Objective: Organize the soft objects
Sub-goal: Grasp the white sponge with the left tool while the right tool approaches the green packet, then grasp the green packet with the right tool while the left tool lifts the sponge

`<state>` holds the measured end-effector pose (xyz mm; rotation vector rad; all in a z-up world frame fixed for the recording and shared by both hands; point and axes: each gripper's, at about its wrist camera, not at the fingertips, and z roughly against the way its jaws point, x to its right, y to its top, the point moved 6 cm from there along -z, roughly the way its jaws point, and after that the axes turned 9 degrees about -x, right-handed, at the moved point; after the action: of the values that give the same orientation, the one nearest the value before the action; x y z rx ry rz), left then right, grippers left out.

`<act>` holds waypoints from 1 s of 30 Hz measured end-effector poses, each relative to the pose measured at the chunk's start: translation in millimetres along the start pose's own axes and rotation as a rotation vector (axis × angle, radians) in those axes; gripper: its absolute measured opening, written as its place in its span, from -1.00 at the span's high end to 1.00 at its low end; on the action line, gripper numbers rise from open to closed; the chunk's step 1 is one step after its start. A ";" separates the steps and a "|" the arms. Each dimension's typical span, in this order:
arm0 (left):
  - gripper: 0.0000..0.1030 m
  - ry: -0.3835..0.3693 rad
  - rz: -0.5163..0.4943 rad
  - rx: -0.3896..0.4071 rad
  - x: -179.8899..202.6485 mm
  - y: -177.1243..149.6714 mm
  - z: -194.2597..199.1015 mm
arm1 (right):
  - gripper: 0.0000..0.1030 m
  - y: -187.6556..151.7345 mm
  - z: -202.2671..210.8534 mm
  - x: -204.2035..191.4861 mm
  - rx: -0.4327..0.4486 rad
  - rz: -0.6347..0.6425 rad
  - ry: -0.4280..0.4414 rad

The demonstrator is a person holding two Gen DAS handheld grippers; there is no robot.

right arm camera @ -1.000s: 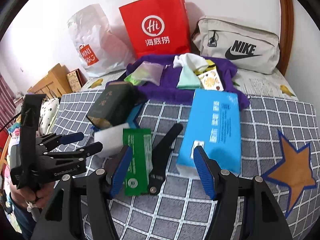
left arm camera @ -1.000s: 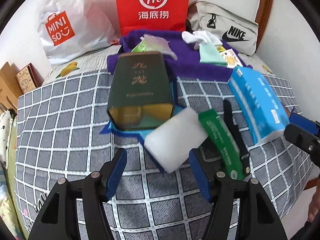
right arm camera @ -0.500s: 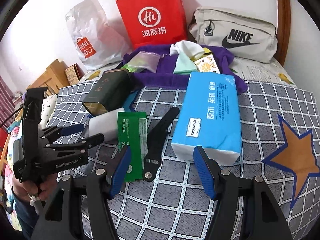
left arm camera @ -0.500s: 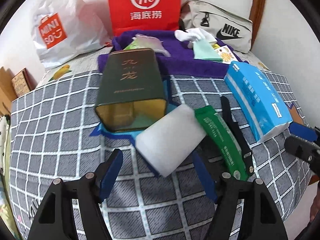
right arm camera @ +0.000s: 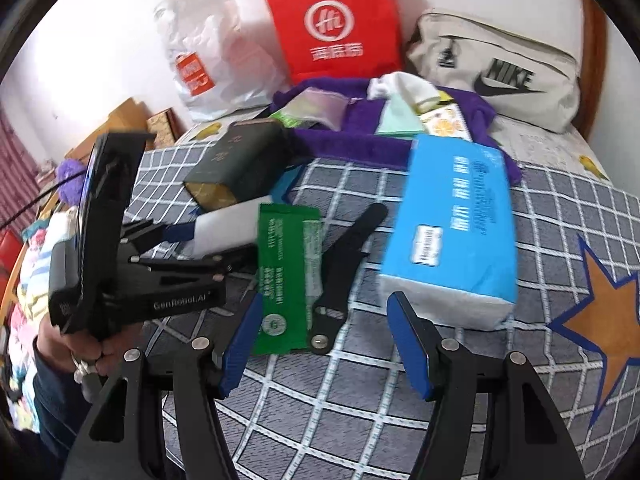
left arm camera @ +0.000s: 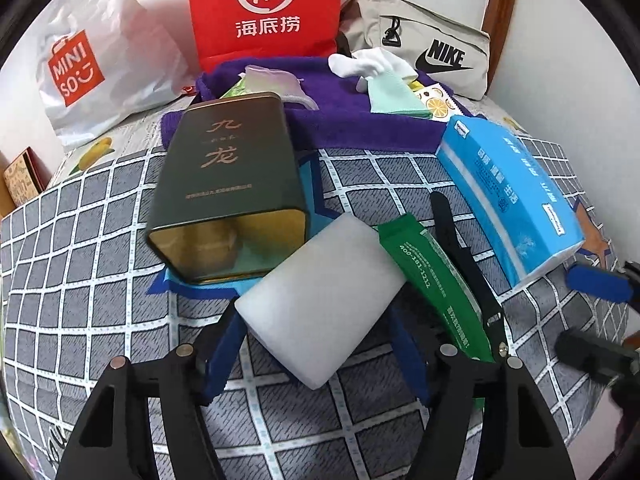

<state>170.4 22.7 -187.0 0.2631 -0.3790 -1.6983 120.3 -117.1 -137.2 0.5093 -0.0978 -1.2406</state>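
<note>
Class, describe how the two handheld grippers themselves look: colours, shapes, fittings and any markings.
Both the left gripper and the right gripper have matt black angular frames with cut-outs, silver round fasteners at the joints, and flat blue pads lining the fingers. The right view shows the left one's side, with pale, blurred "GenRobot" lettering.

The white plastic bag (left arm camera: 92, 68) says "MINISO" in a red square. The red paper bag (left arm camera: 266, 8) has a round "Hi" sign over "海底捞". The beige bag (left arm camera: 420, 48) says "NIKE" with a swoosh. The dark tin (left arm camera: 228, 168) shows "九龙". The green packet (left arm camera: 436, 280) reads "400-181-1212". The left gripper (right arm camera: 216, 246) says "GenRobot.AI".
</note>
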 end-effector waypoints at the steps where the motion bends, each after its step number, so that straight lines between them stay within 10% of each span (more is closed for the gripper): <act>1: -0.30 0.005 0.002 -0.004 -0.9 -1.4 2.0 | -0.24 0.5 -2.3 -4.2 -0.004 0.016 0.006; 26: -0.31 0.005 0.143 -0.002 -51.1 -47.9 24.0 | -0.24 12.8 -80.4 -44.0 -0.101 0.149 -0.006; 30: -0.31 -0.004 0.155 -0.010 -53.9 -49.2 21.8 | 0.09 10.0 -80.0 -43.0 -0.081 0.176 -0.072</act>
<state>126.0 84.6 -188.5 0.2171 -0.3844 -1.5485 141.9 -49.9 -195.2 0.3772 -0.1498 -1.0859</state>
